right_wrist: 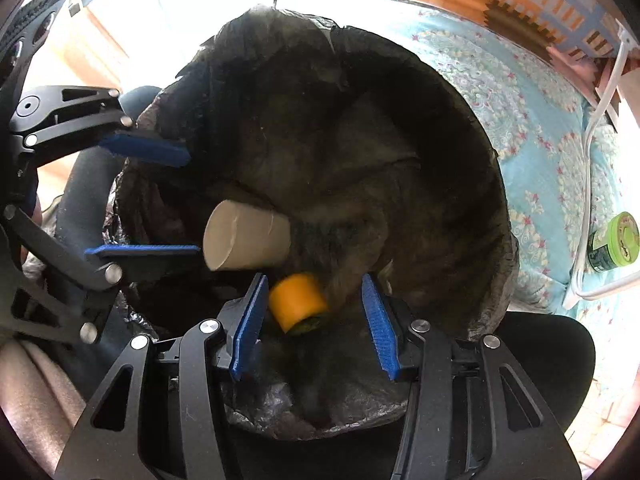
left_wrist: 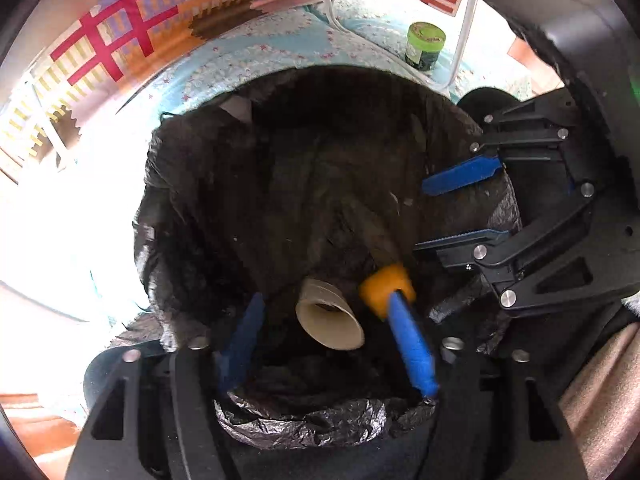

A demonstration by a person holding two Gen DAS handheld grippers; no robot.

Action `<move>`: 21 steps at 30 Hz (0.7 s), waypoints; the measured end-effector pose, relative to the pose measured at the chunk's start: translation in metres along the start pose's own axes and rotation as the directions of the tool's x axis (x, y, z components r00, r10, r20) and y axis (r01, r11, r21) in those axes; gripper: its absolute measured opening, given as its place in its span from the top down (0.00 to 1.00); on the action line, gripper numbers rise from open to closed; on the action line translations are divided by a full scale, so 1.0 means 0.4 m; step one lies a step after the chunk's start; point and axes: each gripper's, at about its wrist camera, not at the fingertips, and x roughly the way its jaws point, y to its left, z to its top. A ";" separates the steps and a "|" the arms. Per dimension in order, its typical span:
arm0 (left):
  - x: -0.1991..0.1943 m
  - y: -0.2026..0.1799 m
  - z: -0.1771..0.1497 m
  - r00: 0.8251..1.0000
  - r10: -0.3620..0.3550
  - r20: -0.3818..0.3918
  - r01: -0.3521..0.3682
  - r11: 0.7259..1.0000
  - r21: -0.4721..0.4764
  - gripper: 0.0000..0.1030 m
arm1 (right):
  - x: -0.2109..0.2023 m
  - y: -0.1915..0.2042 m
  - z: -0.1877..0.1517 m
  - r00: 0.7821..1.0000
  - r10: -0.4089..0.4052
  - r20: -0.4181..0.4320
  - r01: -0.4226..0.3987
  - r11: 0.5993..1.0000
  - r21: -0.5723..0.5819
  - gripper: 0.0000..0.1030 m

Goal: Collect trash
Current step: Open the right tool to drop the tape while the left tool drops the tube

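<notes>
Green-lidded jar (left_wrist: 425, 46) on floral cloth (left_wrist: 256, 60) beside bag-lined bin (left_wrist: 304, 428), left gripper (left_wrist: 326, 320) apart around cardboard tube (left_wrist: 330, 320), right gripper (right_wrist: 316, 320) apart, one pad touching orange cap (right_wrist: 296, 300).

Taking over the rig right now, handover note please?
Left gripper: open, over the bin bag; a cardboard tube sits between its fingers, not pinched.
Right gripper: open, also over the bag; an orange roll lies below, against one finger, not gripped.
Done: tube and orange roll are inside the bag's mouth.
Left: pull both grippers clear. A green-lidded jar stands outside on the blue cloth; check whether it counts as trash.
</notes>
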 end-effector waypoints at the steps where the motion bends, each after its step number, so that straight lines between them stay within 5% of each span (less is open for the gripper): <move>1: -0.006 0.000 0.000 1.000 0.000 0.008 0.000 1.000 -0.001 0.37 | -0.002 0.001 -0.001 1.000 0.000 0.003 0.000 1.000 0.002 0.53; 12: -0.107 0.014 0.007 0.992 0.006 0.124 -0.002 1.000 -0.030 0.37 | -0.087 0.001 0.002 0.995 -0.014 0.095 0.013 1.000 0.007 0.53; 21: -0.265 0.011 0.021 0.961 -0.008 0.275 0.010 1.000 -0.003 0.37 | -0.215 0.011 0.014 0.975 -0.016 0.223 0.017 1.000 -0.005 0.53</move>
